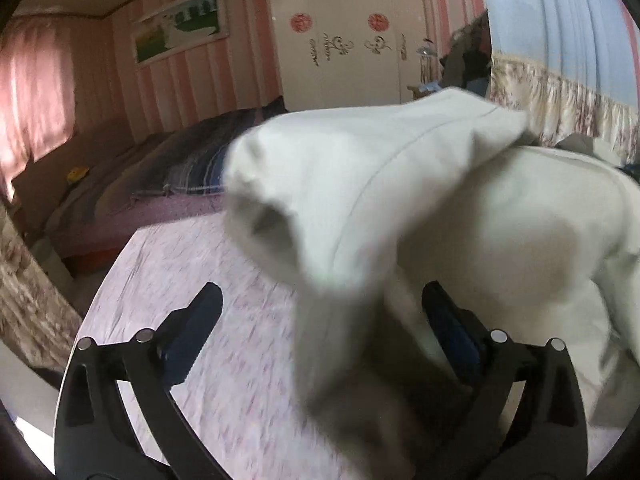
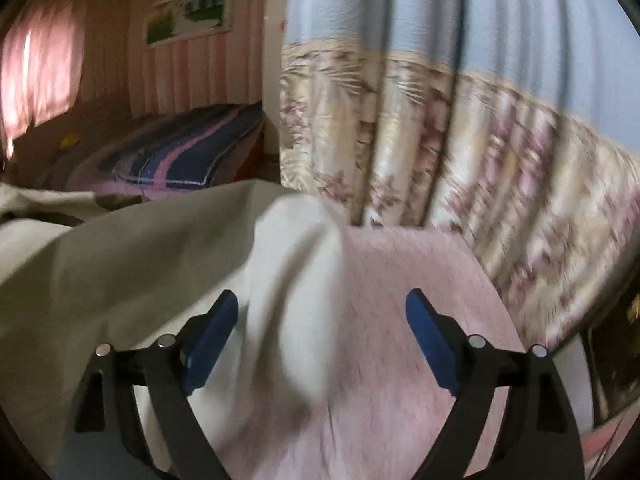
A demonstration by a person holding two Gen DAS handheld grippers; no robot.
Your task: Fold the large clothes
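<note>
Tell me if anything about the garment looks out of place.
The cream garment is bunched, not flat: one tubular end sticks up over the pink table cover. Both the left gripper and right gripper are open, holding nothing.

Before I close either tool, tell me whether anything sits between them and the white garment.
Nothing visible does. The white garment already drapes between the open left tool, and its edge lies between the open right tool on the pink tabletop.
</note>
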